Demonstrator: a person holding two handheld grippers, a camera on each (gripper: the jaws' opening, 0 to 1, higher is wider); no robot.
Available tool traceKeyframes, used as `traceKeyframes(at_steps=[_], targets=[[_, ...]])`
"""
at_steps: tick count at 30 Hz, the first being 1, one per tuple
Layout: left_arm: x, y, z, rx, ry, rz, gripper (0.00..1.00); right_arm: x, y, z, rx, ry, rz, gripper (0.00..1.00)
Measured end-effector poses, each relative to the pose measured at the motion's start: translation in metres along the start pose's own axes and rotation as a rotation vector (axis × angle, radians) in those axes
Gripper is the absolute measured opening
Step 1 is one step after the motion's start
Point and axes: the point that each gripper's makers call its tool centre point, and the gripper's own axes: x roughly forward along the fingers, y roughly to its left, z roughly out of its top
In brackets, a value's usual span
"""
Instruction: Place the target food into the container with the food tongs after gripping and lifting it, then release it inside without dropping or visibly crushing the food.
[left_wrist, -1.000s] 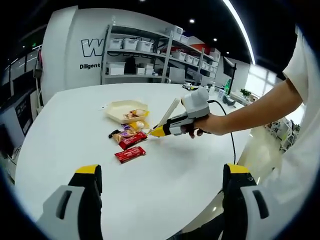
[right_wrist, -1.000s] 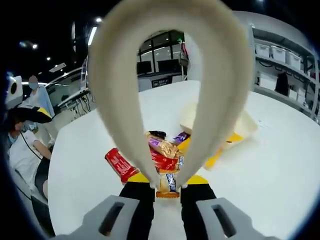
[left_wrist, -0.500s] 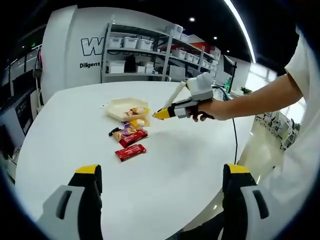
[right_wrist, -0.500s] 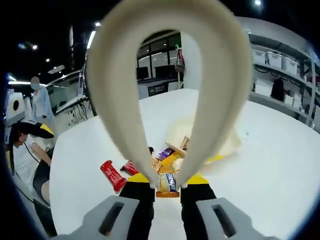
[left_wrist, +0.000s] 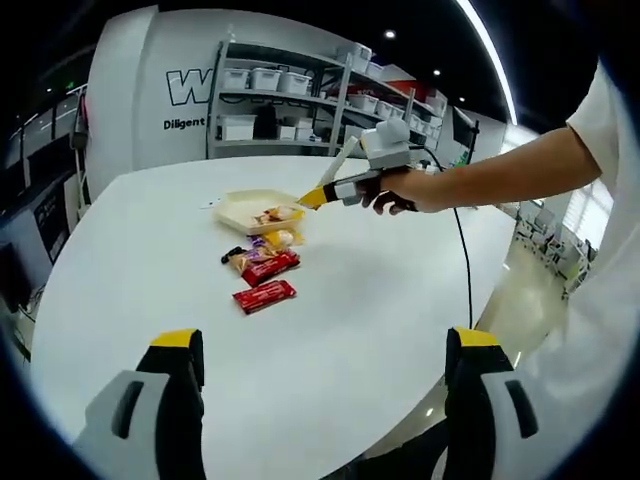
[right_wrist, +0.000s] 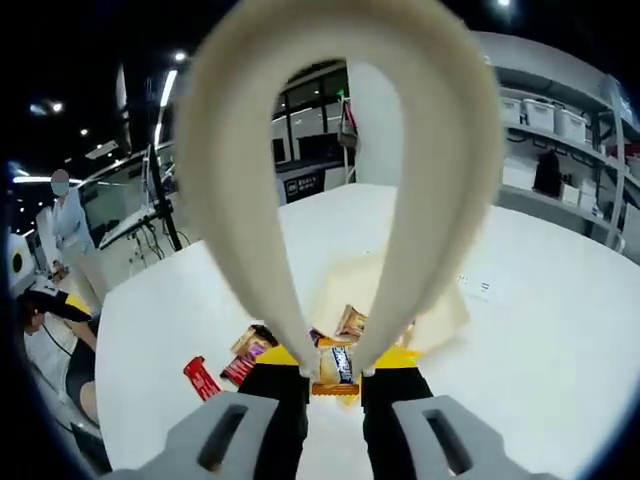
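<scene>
White short sleeve (left_wrist: 610, 120); grey grippers with yellow-tipped black jaws (cable trailing).

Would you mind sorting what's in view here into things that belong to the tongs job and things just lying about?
Job:
- right claw
- cream tongs
- snack bar in the tongs
- beige container

Lying about:
- red packet
- loose snacks beside the container
- shelving bins
</scene>
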Motion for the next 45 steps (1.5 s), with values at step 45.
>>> traceKeyframes(at_steps=[45], targets=[[-0.002,0.005,-0.002,-0.012,0.041,0.007,0.99,0.068,-0.038,-0.01,-0.019,0.122,-0.017,0.14]])
